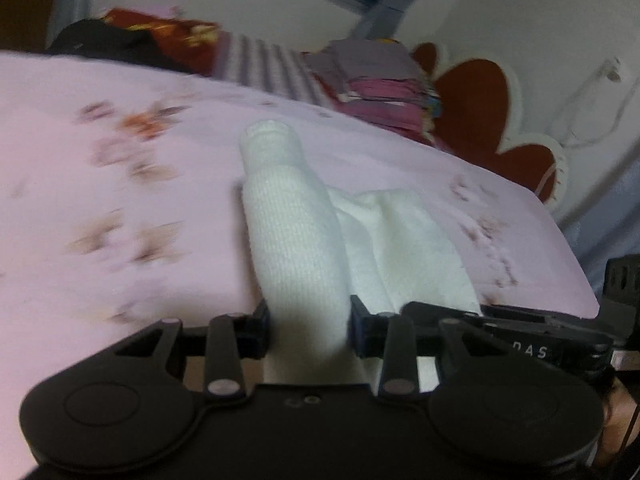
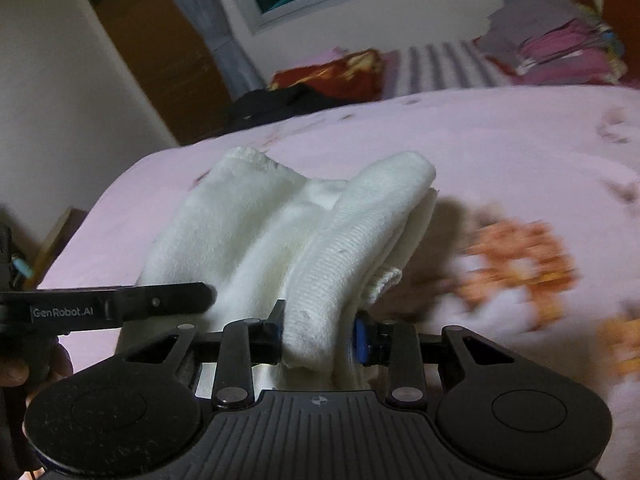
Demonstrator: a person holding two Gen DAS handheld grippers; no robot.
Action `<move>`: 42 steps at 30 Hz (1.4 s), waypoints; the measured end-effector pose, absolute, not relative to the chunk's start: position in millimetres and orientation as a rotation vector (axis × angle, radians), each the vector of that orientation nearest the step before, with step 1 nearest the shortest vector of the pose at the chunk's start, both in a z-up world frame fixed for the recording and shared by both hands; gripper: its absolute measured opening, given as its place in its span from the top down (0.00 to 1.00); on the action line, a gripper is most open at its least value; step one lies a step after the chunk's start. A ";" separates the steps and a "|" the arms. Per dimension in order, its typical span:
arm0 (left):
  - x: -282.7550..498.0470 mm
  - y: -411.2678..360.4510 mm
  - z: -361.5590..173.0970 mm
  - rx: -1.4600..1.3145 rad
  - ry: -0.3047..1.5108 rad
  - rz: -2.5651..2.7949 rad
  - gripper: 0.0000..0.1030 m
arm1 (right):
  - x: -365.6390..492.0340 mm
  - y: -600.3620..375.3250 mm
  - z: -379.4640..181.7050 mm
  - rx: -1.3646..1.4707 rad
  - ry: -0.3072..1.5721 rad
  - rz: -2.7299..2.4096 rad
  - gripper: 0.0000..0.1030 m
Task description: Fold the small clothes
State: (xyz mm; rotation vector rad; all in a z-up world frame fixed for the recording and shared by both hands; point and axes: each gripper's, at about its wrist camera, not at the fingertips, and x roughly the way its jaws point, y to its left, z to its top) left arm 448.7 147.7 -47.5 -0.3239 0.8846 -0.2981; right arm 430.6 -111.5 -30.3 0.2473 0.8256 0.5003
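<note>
A small white knitted garment (image 1: 292, 216) lies bunched on the pink floral bedsheet (image 1: 120, 200). My left gripper (image 1: 308, 328) is shut on its near end, with a ribbed fold running away between the fingers. My right gripper (image 2: 318, 336) is shut on another part of the same white garment (image 2: 280, 232), which humps up in front of it. The left gripper's black arm (image 2: 120, 304) reaches in from the left in the right wrist view. The right gripper's arm (image 1: 500, 332) shows at the right in the left wrist view.
A stack of folded pink and grey clothes (image 1: 380, 80) sits at the far side of the bed, also in the right wrist view (image 2: 560, 48). A red patterned cloth (image 2: 332, 72) and a dark garment (image 2: 280, 104) lie beyond. The bed edge (image 1: 576, 280) is near right.
</note>
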 end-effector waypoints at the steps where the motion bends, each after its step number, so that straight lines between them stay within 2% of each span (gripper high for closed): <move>1: 445.8 158.6 -49.4 -0.336 0.886 -0.290 0.65 | 428.7 -96.8 -32.4 0.235 0.827 0.507 0.69; 8: 442.5 198.3 -73.2 -0.370 0.918 -0.295 0.64 | 428.2 -56.2 -54.0 0.223 0.863 0.496 0.69; 10: 445.2 201.0 -85.7 -0.350 0.940 -0.283 0.57 | 432.1 -58.7 -65.6 0.232 0.895 0.465 0.69; 12: 441.6 208.6 -91.4 -0.363 0.946 -0.249 0.38 | 437.1 -64.9 -74.6 0.259 0.913 0.450 0.68; 15: 440.1 210.6 -94.3 -0.346 0.942 -0.222 0.29 | 436.6 -69.3 -72.9 0.265 0.921 0.417 0.52; 18: 439.2 210.4 -94.0 -0.327 0.938 -0.223 0.25 | 437.8 -70.2 -71.7 0.254 0.920 0.396 0.44; 23: 437.1 215.3 -88.0 -0.307 0.951 -0.221 0.23 | 433.3 -73.3 -64.3 0.241 0.895 0.367 0.43; 25: 432.0 218.7 -74.9 -0.272 0.913 -0.193 0.27 | 421.4 -75.8 -46.2 0.199 0.803 0.329 0.43; 26: 430.7 219.6 -67.9 -0.259 0.880 -0.194 0.35 | 417.2 -77.0 -36.7 0.178 0.754 0.314 0.44; 27: 429.7 219.0 -60.5 -0.253 0.841 -0.208 0.49 | 414.8 -76.6 -29.6 0.161 0.716 0.315 0.64; 28: 429.5 216.0 -53.5 -0.242 0.801 -0.219 0.53 | 414.9 -73.8 -23.8 0.138 0.691 0.344 0.88; 29: 430.1 211.6 -48.8 -0.226 0.776 -0.233 0.56 | 416.3 -69.2 -20.7 0.110 0.687 0.358 0.92; 30: 431.4 203.5 -45.1 -0.199 0.754 -0.264 0.62 | 418.3 -63.6 -19.9 0.079 0.688 0.367 0.93; 31: 434.2 192.9 -45.6 -0.161 0.759 -0.304 0.63 | 420.9 -57.1 -20.8 0.053 0.696 0.386 0.94; 34: 445.4 160.3 -69.2 -0.016 0.892 -0.368 0.63 | 431.5 -40.9 -40.4 -0.056 0.788 0.357 0.95; 36: 437.3 149.3 -68.1 0.057 0.854 -0.358 0.63 | 434.3 -43.4 -53.1 -0.056 0.824 0.320 0.95; 38: 422.0 150.6 -58.4 0.029 0.817 -0.396 0.60 | 422.2 -49.2 -42.6 -0.033 0.797 0.297 0.95; 42: 374.0 167.1 -55.1 -0.082 0.776 -0.417 0.61 | 370.4 -48.6 -25.6 -0.071 0.734 0.388 0.95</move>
